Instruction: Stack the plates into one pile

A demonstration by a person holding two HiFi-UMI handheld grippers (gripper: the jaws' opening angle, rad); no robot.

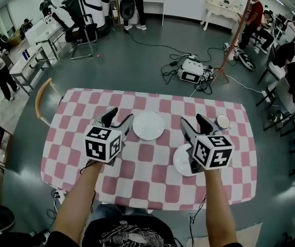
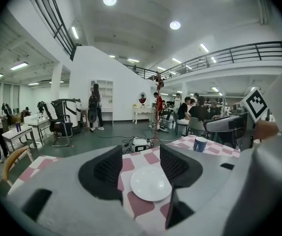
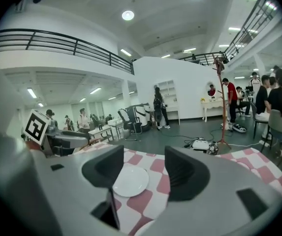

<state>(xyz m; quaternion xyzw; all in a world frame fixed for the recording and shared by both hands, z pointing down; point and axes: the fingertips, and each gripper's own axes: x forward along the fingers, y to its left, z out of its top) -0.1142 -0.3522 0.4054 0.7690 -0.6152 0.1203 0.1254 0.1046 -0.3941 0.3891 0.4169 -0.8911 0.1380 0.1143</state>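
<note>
A white plate [image 1: 148, 125] lies in the middle of the pink-and-white checked table [image 1: 75, 138]. A second white plate [image 1: 181, 161] lies nearer the front, partly hidden under my right gripper [image 1: 196, 123]. My left gripper [image 1: 118, 119] hovers just left of the middle plate, open and empty. The right gripper hovers to that plate's right, also open and empty. In the left gripper view the plate [image 2: 151, 183] shows between the spread jaws, lying on the cloth below them. In the right gripper view the same plate [image 3: 130, 181] sits ahead, and the near plate's rim [image 3: 143, 230] peeks in at the bottom.
A cup [image 1: 222, 121] stands at the table's far right and shows again as the cup [image 2: 199, 144]. A wooden chair [image 1: 41, 99] stands at the far left corner. On the floor beyond are a white device with cables [image 1: 191, 71] and a coat stand [image 1: 235, 40]. People sit at right.
</note>
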